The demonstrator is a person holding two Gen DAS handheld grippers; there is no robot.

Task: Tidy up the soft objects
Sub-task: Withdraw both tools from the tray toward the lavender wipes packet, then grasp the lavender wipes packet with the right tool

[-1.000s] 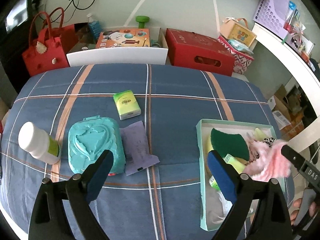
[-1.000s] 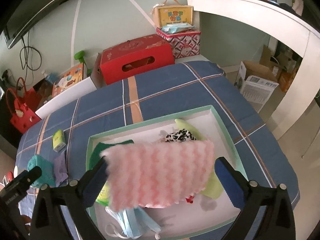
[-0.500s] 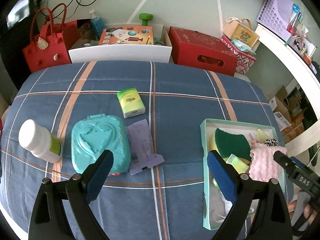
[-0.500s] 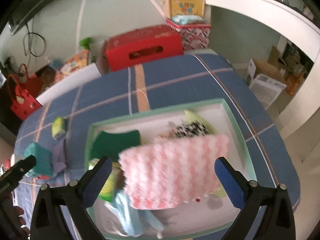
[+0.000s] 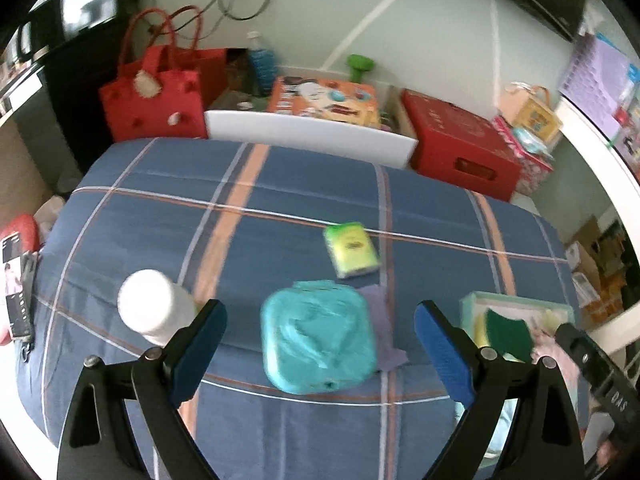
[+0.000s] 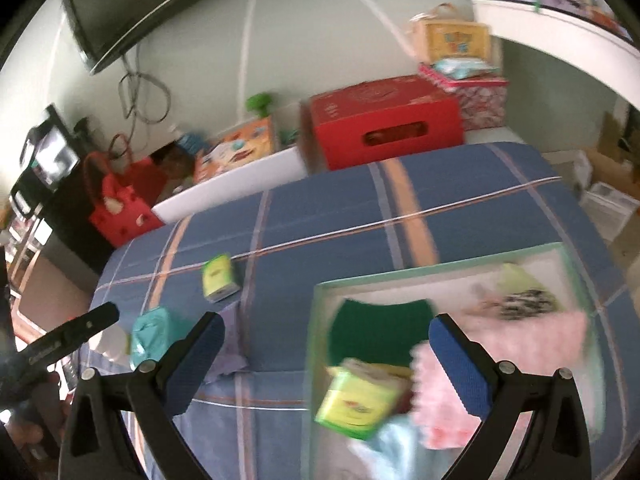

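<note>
Both claws are being held spread and empty over the blue plaid bed cover (image 5: 280,184), so a step between picks is judged to be in hand: one soft item is lying delivered, and the next is being lined up. The left claw (image 5: 318,350) is being held with its jaws wide apart, and the teal wipes pack (image 5: 318,344) is being framed squarely between them, lying flat on the cover with a purple pouch (image 5: 380,320) tucked just beside its right edge. A green tissue pack (image 5: 352,250) is lying farther back, apart from both, and a white bottle (image 5: 154,306) is standing near the left jaw. The right claw (image 6: 326,364) is likewise being held open over the near corner of the mint-rimmed tray (image 6: 420,274), in which a pink fluffy cloth (image 6: 520,344), a green sponge (image 6: 380,328), a second green tissue pack (image 6: 356,404) and a spotted item (image 6: 524,302) are lying loosely heaped. The wipes pack is being taken as the likely next pick. For that, the left claw would need to be lowered until its pads are straddling the pack's flanks, clear of the bottle and the pouch, before being closed. Since the pack is soft and wide, a firm, centred pinch is being called for, or it may sag or slip on the way to the tray.
</note>
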